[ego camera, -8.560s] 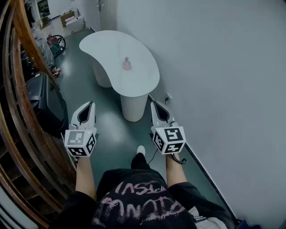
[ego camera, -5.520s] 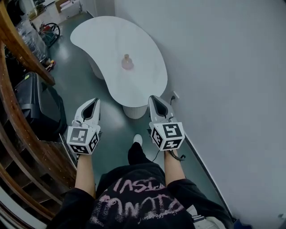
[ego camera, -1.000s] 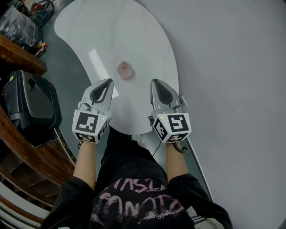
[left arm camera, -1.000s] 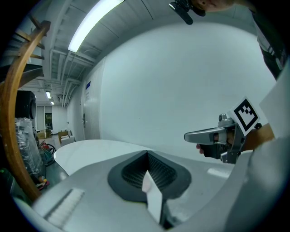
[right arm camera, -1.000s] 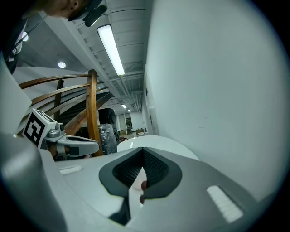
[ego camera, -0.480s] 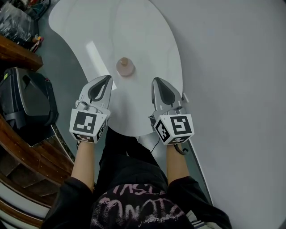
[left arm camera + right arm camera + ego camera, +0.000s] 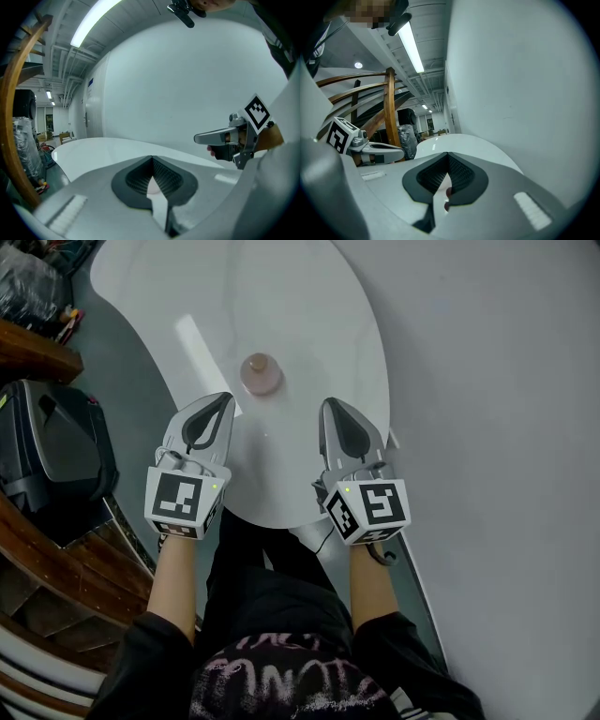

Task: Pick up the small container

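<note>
head view: left gripper [image 7: 224, 397] and right gripper [image 7: 329, 405] sit closed, empty, near the small container [image 7: 261, 373], apparently narrow-necked; part one's jaws, straddle its body low.

One small container [image 7: 261, 373], one table [image 7: 309, 324], two tongs [image 7: 226, 397] [image 7: 327, 403]

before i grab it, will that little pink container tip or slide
Likely light: the pink container looks tiny on the table. Round with a narrower cap, so it may roll if toppled. The table shows glare, so a nudge could slide it.
</note>
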